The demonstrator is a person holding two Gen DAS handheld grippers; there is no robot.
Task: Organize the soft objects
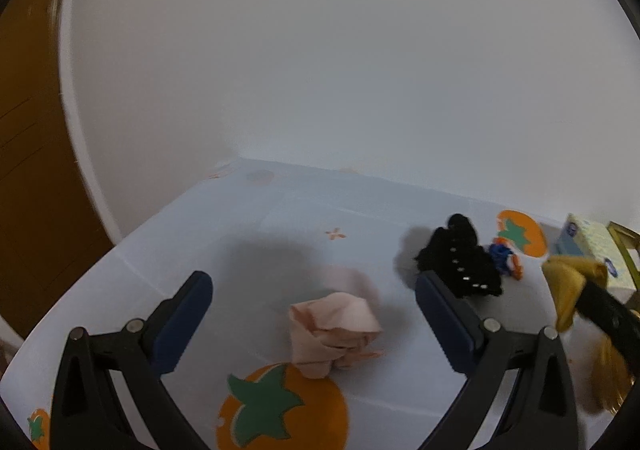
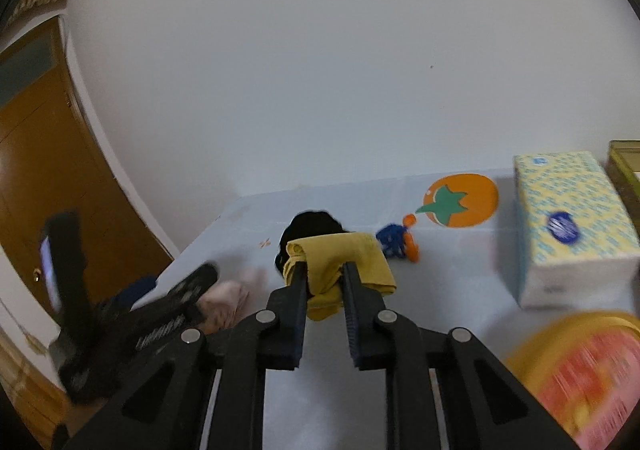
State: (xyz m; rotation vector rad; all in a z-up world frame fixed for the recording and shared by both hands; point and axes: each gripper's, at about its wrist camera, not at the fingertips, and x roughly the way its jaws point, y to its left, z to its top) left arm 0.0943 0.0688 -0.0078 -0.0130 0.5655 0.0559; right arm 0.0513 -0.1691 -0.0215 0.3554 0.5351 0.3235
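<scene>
Yellow cloth (image 2: 340, 270) clamped in right tool (image 2: 324, 278).

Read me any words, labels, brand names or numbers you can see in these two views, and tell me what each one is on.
Nothing can be read for certain.
Tissue box: a dark blue oval logo with white lettering, too blurred to read.
Left tool: pale lettering along one finger in the right wrist view, smeared by motion blur.
Tablecloth: orange fruit drawings only, no text.
Yellow cloth, pink cloth, black cloth: no visible labels.
</scene>
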